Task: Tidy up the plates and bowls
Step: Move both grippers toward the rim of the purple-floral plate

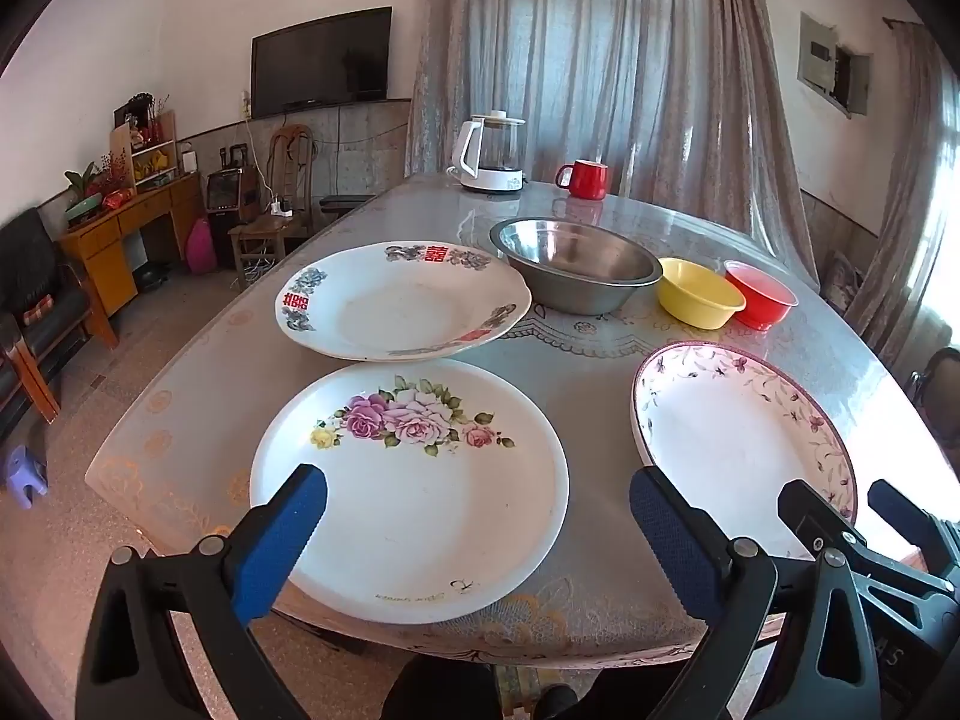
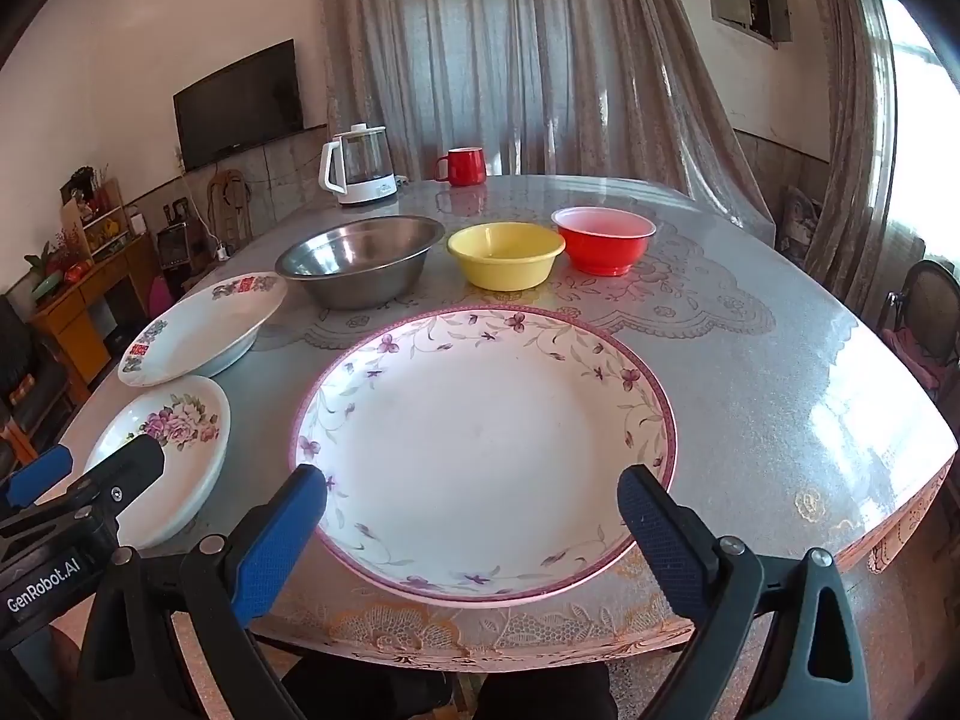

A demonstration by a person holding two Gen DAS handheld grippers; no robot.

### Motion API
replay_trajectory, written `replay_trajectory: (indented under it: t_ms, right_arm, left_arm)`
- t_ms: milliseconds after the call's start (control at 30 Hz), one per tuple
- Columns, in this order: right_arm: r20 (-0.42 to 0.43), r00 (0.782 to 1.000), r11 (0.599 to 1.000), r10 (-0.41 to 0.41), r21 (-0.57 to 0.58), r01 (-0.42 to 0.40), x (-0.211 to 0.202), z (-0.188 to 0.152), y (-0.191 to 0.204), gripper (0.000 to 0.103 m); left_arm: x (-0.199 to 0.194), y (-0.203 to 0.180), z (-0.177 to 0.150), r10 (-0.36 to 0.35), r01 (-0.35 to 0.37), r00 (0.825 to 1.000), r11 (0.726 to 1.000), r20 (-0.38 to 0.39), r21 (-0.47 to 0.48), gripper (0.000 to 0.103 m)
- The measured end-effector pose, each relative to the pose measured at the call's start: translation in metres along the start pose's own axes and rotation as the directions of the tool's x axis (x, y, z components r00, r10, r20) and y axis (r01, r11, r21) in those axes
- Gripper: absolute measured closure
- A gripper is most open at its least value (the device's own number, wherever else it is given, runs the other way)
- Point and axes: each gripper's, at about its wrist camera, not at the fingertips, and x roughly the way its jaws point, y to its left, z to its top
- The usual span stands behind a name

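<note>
Three plates lie on the round table (image 1: 588,354): a rose-print plate (image 1: 414,498) at the near edge, a plate with red characters (image 1: 402,300) behind it, and a purple-rimmed floral plate (image 2: 486,450) to the right. Behind them stand a steel bowl (image 1: 576,267), a yellow bowl (image 1: 699,294) and a red bowl (image 1: 762,294). My left gripper (image 1: 477,498) is open and empty, hovering over the near edge of the rose plate. My right gripper (image 2: 471,498) is open and empty, over the near edge of the purple-rimmed plate (image 1: 738,444).
A white kettle (image 1: 489,153) and a red mug (image 1: 585,179) stand at the table's far side. Chairs (image 2: 924,324) sit at the right edge. Curtains hang behind; a desk (image 1: 126,228) and TV are at the left wall.
</note>
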Motion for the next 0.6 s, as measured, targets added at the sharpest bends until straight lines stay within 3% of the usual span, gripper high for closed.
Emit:
replay_trajectory:
  t_ms: [600]
  right_arm:
    - [-0.021,1.0,0.999,0.008,0.037,-0.007,0.011,0.001,-0.014,0.004]
  left_arm:
    - [0.008,-0.016,0.001,-0.009,0.01,1.0,0.999,-0.026,0.05,0.001]
